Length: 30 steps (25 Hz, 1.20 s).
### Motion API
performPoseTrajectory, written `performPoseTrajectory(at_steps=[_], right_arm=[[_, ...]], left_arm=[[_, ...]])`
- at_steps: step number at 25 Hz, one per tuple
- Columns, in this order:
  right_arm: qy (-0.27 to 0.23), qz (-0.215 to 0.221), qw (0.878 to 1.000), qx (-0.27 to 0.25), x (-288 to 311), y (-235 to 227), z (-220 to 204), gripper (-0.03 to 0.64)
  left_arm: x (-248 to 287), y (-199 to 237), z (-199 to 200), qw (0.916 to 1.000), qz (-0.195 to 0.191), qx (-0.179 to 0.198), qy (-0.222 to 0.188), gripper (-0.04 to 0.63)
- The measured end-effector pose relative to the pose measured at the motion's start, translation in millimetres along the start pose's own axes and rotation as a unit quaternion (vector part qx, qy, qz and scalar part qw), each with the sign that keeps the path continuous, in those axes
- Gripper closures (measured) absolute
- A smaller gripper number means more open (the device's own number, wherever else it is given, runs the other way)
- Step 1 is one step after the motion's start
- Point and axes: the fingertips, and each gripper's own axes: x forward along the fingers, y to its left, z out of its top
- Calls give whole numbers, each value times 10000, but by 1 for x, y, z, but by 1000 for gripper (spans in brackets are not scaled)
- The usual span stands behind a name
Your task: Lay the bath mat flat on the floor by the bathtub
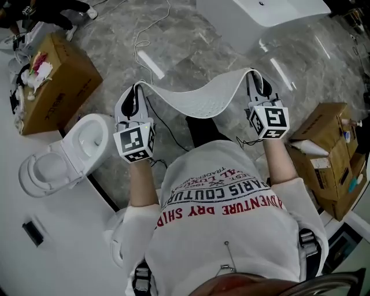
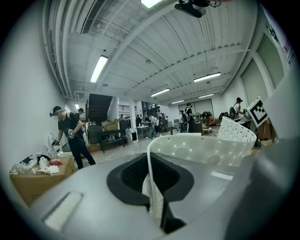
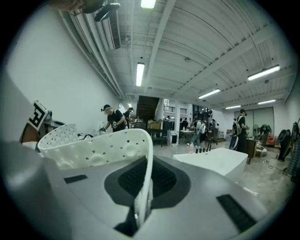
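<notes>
Jaws of the left gripper (image 1: 137, 88) and right gripper (image 1: 255, 77) each clench one end of the white bath mat (image 1: 202, 99), which sags between them above the floor (image 1: 191, 52)

Bath mat (image 1: 202, 99) spans left gripper (image 1: 137, 88) to right gripper (image 1: 255, 76); bathtub (image 1: 280, 10) beyond it, toilet (image 1: 68, 155) left, cardboard box (image 1: 325, 147) right.

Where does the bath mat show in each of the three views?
Head view: bath mat sags across upper centre.
Left gripper view: mat at centre right, edge pinched in the jaws.
Right gripper view: mat at centre left, likewise pinched.
Shared landmark: white bathtub, head and right gripper views only.
</notes>
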Motion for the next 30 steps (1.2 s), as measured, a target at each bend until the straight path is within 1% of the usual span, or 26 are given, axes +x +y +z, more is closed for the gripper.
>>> performPoseTrajectory(at_steps=[3, 8, 15, 20, 23, 27, 30], right_arm=[[34, 63, 9999, 107, 51, -18, 2, 603], [98, 91, 9996, 237, 135, -57, 11, 603], [77, -144, 9991, 403, 224, -116, 24, 603], [158, -342, 9983, 444, 263, -146, 26, 603], [238, -549, 9972, 452, 284, -163, 25, 603], [396, -1025, 9922, 586, 311, -185, 18, 603], [561, -1506, 9842, 740, 329, -195, 9, 603]], left_arm=[[45, 15, 4, 9999, 36, 21, 94, 577], [135, 39, 24, 9998, 36, 72, 188, 577], [256, 54, 54, 9996, -228, 125, 105, 577], [328, 59, 65, 9982, -525, 258, 125, 577], [373, 64, 69, 9966, -743, 315, 162, 577], [441, 70, 73, 9917, -1199, 402, 232, 577], [496, 73, 71, 9841, -1694, 451, 273, 577]])
